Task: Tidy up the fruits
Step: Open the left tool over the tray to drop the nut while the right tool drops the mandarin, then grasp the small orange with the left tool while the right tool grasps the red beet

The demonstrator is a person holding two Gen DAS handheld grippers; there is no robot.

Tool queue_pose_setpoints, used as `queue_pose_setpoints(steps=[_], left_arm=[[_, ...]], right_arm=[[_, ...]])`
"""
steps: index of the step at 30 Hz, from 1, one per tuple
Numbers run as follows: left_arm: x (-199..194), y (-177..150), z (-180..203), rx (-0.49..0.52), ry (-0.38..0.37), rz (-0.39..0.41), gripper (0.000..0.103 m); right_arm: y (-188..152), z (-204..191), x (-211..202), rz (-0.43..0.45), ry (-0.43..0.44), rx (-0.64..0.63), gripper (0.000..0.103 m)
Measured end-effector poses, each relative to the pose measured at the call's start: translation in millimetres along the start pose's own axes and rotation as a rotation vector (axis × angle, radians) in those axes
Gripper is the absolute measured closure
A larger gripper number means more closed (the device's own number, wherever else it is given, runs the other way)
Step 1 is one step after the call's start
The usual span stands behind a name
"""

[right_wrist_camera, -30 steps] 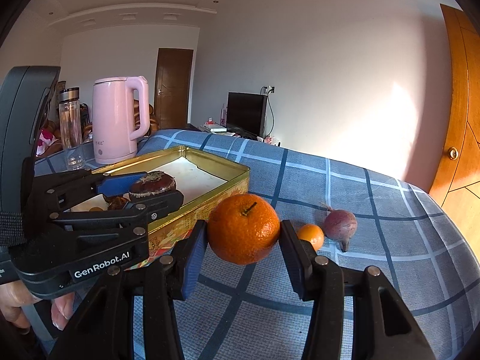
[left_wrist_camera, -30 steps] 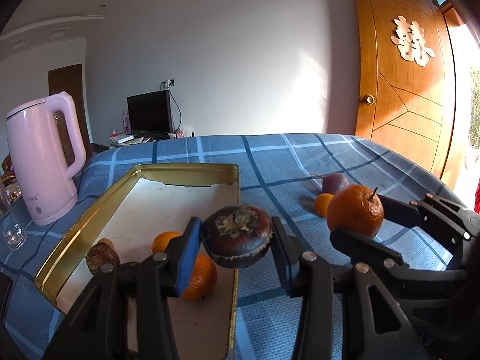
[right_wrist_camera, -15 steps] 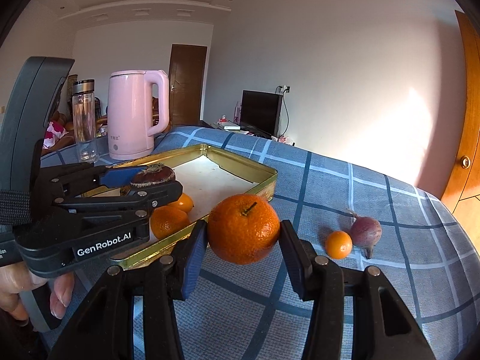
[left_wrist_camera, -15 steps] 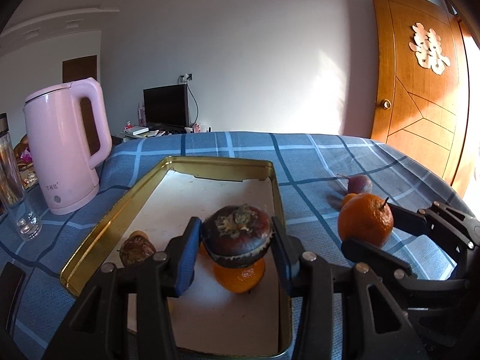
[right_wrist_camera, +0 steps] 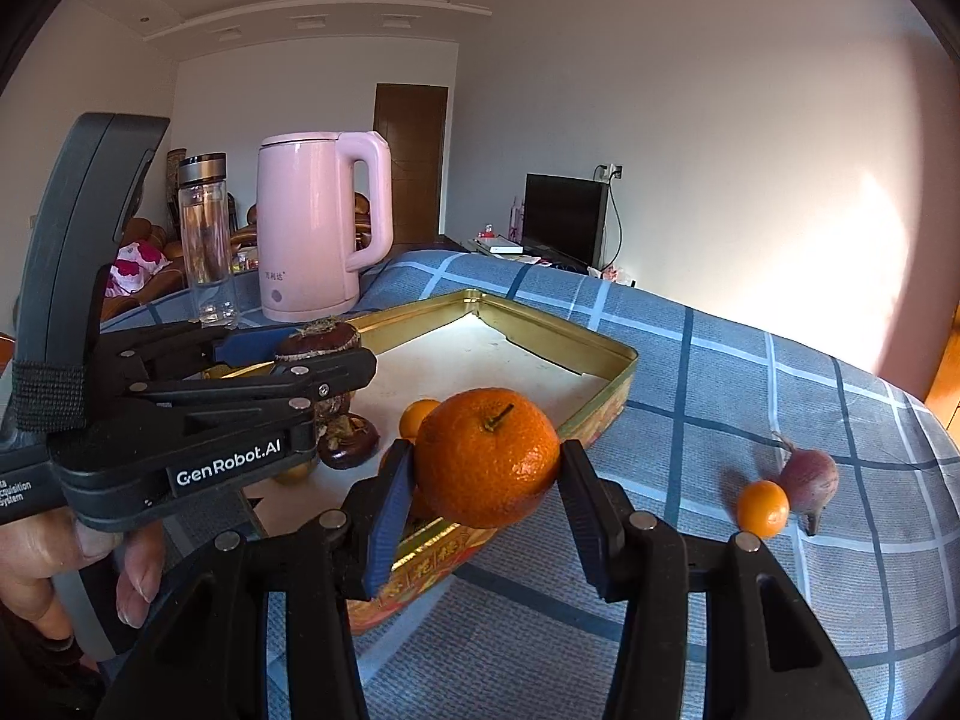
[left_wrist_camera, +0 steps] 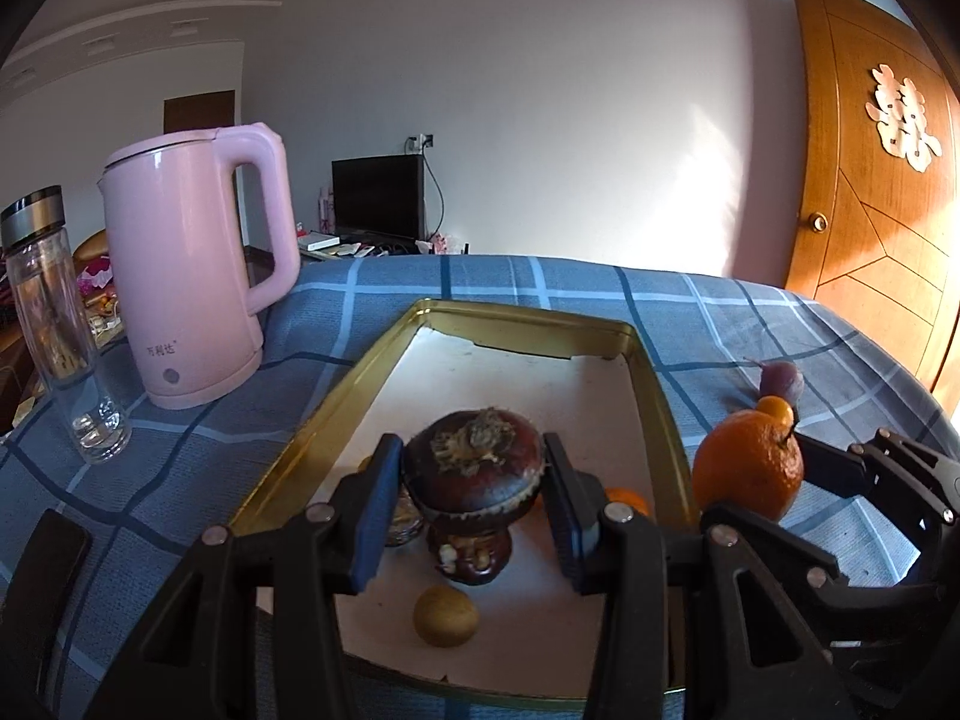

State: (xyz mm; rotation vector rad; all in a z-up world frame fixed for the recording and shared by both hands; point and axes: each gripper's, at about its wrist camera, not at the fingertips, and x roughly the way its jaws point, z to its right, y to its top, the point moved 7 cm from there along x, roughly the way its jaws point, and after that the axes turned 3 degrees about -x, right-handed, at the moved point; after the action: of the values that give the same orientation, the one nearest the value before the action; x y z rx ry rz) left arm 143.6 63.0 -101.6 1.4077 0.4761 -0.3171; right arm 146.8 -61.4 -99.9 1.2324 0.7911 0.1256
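My left gripper (left_wrist_camera: pixel 474 480) is shut on a dark brown mangosteen (left_wrist_camera: pixel 474 462) and holds it above the gold tray (left_wrist_camera: pixel 666 414). In the tray lie another mangosteen (left_wrist_camera: pixel 471 558), a small tan fruit (left_wrist_camera: pixel 446 615) and a small orange (left_wrist_camera: pixel 627 498). My right gripper (right_wrist_camera: pixel 486 474) is shut on a large orange (right_wrist_camera: pixel 487 456), held just above the tray's (right_wrist_camera: pixel 612 384) right rim. On the cloth to the right lie a small kumquat (right_wrist_camera: pixel 762 507) and a purple radish-like fruit (right_wrist_camera: pixel 807 480).
A pink kettle (left_wrist_camera: pixel 192 276) and a glass bottle (left_wrist_camera: pixel 54 324) stand left of the tray on the blue checked tablecloth (right_wrist_camera: pixel 750 372). A dark phone-like object (left_wrist_camera: pixel 42 576) lies at the near left. A wooden door (left_wrist_camera: pixel 870 180) is at the right.
Both grippers have moved left over the tray with their fruits still held. The left gripper's mangosteen now hangs over the tray's middle, and the orange has reached the tray's right rim.
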Motion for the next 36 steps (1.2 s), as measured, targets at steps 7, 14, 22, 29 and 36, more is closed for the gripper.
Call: queue_pose_setpoints(steps=[7,14,22,29,36], left_arm=[[8,0,-36,-0.053,0.049,-0.048,0.056],[17,-10,-44,-0.057,0.041,-0.098,0.056],[23,-16,-46,-0.057,0.039,-0.145,0.055],[12,-13,-45,-0.043,0.057,-0.14,0.043],[-22,10,-28,-0.002,0.02,-0.091,0.028]], right_arm=[[7,-26,14,-0.01,0.044,-0.04,0.053],[10,-46,28,-0.043,0.086,-0.084,0.052],[6,-52,43,-0.117,0.116,-0.096,0.052],[6,-49,36,-0.099,0.113,-0.086,0.045],[8,-10,6,-0.069,0.047,-0.078,0.043]])
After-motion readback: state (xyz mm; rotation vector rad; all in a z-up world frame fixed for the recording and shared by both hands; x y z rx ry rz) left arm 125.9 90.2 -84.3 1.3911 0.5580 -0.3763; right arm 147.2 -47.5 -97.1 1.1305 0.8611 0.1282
